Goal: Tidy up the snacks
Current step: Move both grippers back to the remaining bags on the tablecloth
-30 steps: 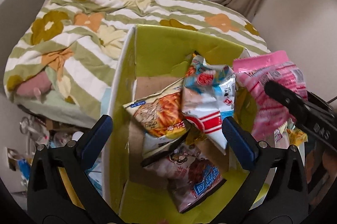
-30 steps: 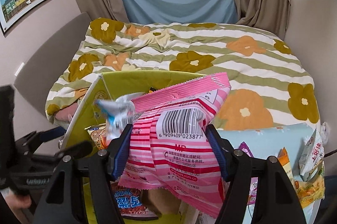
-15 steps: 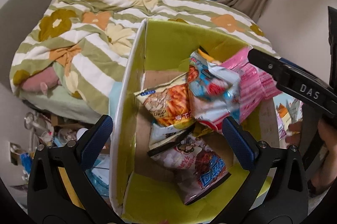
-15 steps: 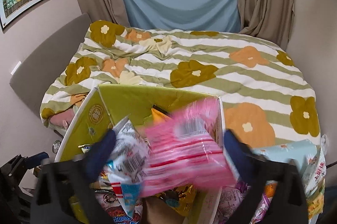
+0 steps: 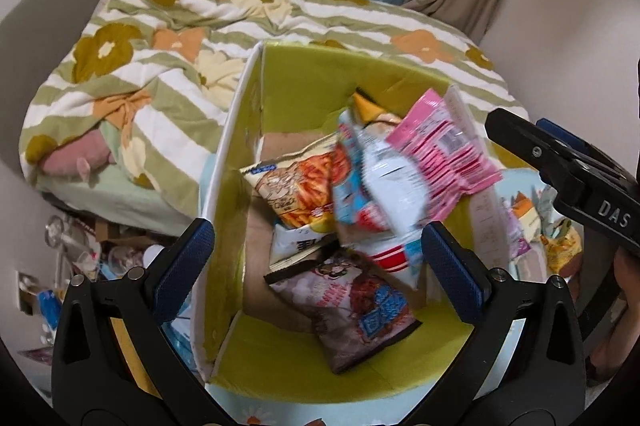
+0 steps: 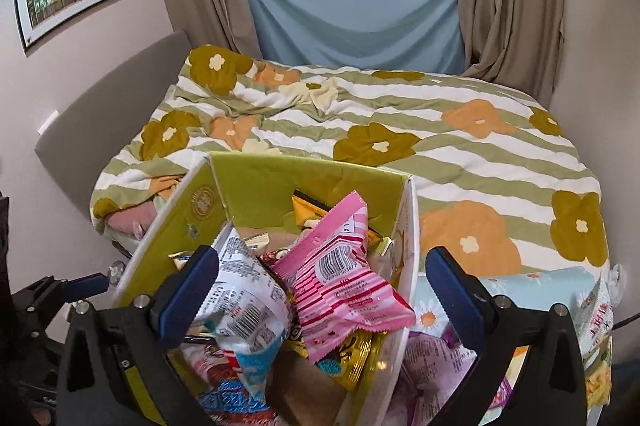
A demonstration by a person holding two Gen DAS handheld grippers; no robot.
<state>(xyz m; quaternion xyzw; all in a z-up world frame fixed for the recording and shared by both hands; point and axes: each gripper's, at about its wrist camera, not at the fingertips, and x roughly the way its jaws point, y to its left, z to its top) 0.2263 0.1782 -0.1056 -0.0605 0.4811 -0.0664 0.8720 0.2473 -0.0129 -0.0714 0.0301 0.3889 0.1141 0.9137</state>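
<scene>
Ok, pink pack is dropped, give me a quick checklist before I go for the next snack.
1. Right gripper let go: ok, fingers spread wide, nothing between them.
2. Pink pack inside the green box: ok, it lies tilted on top of the other packets, below the rim.
3. Left gripper free: ok, open and empty above the box.
4. Room left in the box: ok, bare cardboard floor shows at the left side.
5. Snacks left outside: ok, packets lie on the light blue floral surface to the right of the box.
6. Pile settled: cannot tell, the pink pack is blurred in the left wrist view.
</scene>
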